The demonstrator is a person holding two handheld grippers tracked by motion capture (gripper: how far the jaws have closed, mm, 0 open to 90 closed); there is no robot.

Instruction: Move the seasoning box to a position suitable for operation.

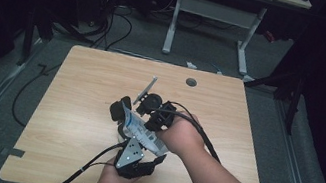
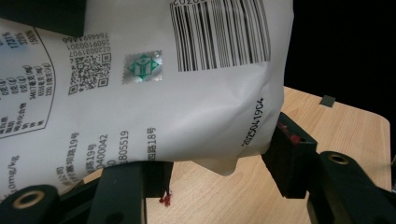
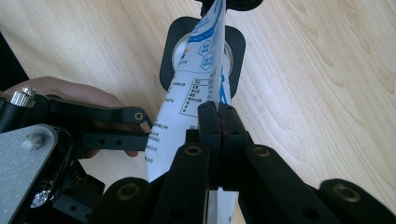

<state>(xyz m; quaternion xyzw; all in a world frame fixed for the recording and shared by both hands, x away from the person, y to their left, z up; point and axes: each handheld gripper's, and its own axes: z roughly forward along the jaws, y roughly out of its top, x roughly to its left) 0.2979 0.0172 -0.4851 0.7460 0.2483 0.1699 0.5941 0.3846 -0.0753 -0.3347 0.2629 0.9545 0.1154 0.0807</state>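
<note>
A white printed pouch [image 1: 136, 128] with blue marks and a barcode is held upright over the table's middle. My right gripper [image 3: 218, 128] is shut on the pouch's [image 3: 196, 79] thin edge, its jaws pressed together. My left gripper [image 2: 210, 172] stands open, one jaw at each side of the pouch's [image 2: 163, 93] lower corner. In the high view the left gripper [image 1: 134, 160] is just below the pouch and the right gripper [image 1: 156, 116] just above it. A black rounded-square holder [image 3: 169, 51] with a pale disc lies on the table under the pouch.
The light wooden table [image 1: 80, 87] has a round cable hole [image 1: 191, 82] near its far edge. Cables [image 1: 86, 167] trail off the near edge. A second table's white legs [image 1: 174, 17] stand on the floor behind.
</note>
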